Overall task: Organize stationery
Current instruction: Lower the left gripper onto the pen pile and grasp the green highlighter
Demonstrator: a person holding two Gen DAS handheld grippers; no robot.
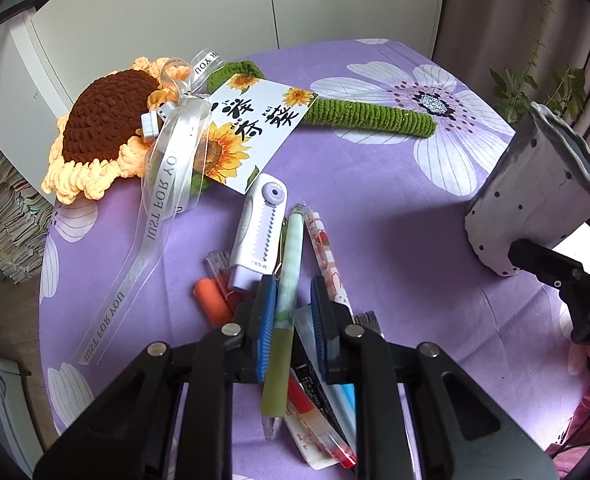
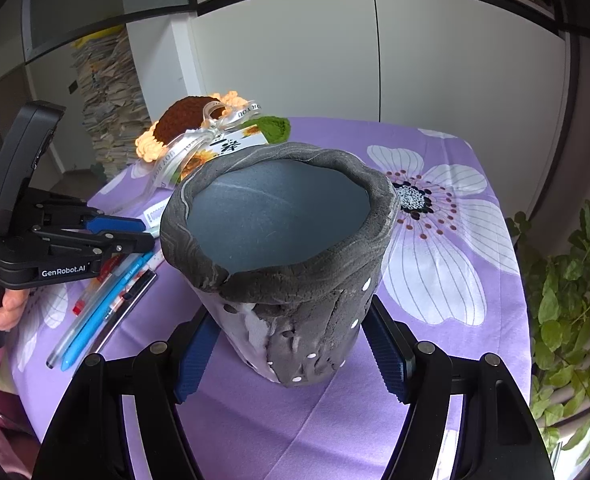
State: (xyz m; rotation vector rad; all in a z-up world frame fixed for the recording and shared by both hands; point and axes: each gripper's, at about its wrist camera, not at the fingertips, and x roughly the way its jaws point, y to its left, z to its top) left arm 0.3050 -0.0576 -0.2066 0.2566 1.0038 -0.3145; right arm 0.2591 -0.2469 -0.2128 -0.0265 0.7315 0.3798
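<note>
**Inspector:** Report your left gripper.

**Operator:** My left gripper point(image 1: 292, 312) has its fingers drawn narrow. The blue pads sit on either side of the green pen point(image 1: 285, 308), which lies in the pile of pens on the purple flowered bench point(image 1: 375, 208). The left pad point(image 1: 266, 320) touches the barrel; at the right pad I cannot tell contact for certain. The pen's tip points toward me.

**Inspector:** Its neighbours?

**Operator:** A white correction-tape case point(image 1: 261, 228) lies just left of it, an orange marker point(image 1: 213, 300) further left, a pink patterned pen point(image 1: 329, 252) to its right. A blue pen point(image 2: 99, 316) and others lie beneath my fingers.

**Inspector:** The right gripper?

**Operator:** My right gripper point(image 2: 291, 356) holds the grey pen holder point(image 2: 291, 280) with its fingers spread wide around the lower body, a pad on each side. The holder is tilted, with its mouth leaning toward the camera, inside dark and hollow.

**Inspector:** Anything else?

**Operator:** A crocheted sunflower point(image 1: 103, 132) with ribbon and card lies at the far side.
</note>
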